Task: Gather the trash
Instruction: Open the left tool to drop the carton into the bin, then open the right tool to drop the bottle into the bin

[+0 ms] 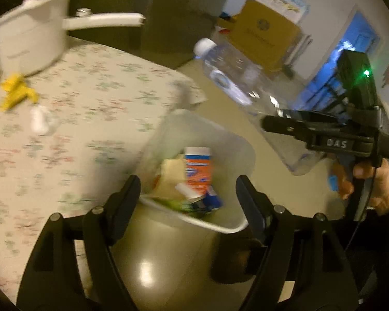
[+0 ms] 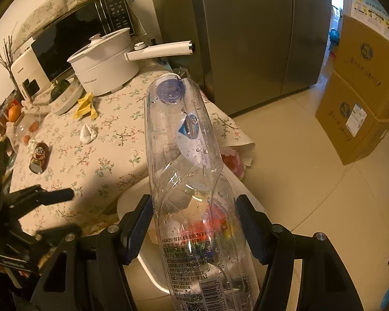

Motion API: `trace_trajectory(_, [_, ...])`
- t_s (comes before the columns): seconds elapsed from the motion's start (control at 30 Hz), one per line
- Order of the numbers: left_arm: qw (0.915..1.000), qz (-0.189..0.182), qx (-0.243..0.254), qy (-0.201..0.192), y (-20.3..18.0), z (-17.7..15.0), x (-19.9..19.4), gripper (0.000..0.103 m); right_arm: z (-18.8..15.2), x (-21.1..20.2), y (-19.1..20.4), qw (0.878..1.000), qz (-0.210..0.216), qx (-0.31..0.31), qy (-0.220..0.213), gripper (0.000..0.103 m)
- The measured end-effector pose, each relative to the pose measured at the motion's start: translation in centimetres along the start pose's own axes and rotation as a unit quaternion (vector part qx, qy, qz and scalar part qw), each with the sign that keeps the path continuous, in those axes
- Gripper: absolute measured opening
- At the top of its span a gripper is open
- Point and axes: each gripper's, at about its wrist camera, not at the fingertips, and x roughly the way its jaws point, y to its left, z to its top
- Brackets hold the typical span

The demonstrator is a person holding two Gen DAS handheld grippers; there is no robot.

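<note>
A: Left wrist?
B: My left gripper [image 1: 188,194] is spread apart, empty, over the bin [image 1: 220,226] beside the table [image 1: 90,103].
A: Right wrist?
B: My right gripper [image 2: 194,223] is clamped on the bottle [image 2: 184,155], above the bin [image 2: 147,267].

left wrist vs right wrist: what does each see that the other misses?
Left wrist only: the trash bin's inside, with an orange carton on the pile, and the open left tongs, nothing between them.

Right wrist only: the microwave, a brown can lying on the table, stacked cardboard boxes.

Both: the clear plastic bottle clamped in the right tongs, the white pot, yellow wrapper, crumpled tissue, floral tablecloth.
</note>
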Motion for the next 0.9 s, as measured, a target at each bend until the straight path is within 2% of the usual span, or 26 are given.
trace_trajectory(0.07, [0.9991, 0.040, 0.008, -0.005, 1.0, -0.1, -0.8, 0.078, 0.0, 0.4, 0.1, 1.000, 0.001, 0.002, 0.003, 0.067])
trace_trajectory(0.13, [0.9980, 0.063, 0.005, -0.005, 2.0, -0.3, -1.4, 0.078, 0.2, 0.7, 0.2, 1.000, 0.006, 0.008, 0.002, 0.067])
trace_trajectory(0.3, [0.9969, 0.070, -0.035, -0.007, 5.2, -1.2, -3.1, 0.078, 0.7, 2.3, 0.3, 0.999, 0.027, 0.043, 0.011, 0.069])
trace_trajectory(0.47, [0.9948, 0.082, -0.059, -0.014, 7.2, -2.1, -5.0, 0.078, 1.4, 3.6, 0.7, 0.998, 0.022, 0.061, 0.023, 0.073])
trace_trajectory(0.6, [0.9934, 0.088, -0.070, -0.021, 8.3, -2.6, -6.2, 0.079, 1.6, 3.5, 0.9, 0.998, 0.022, 0.062, 0.024, 0.079])
trace_trajectory(0.9, [0.9891, 0.113, -0.090, -0.026, 10.6, -3.6, -7.9, 0.082, 2.3, 3.1, 2.6, 0.998, 0.024, 0.047, 0.015, 0.079])
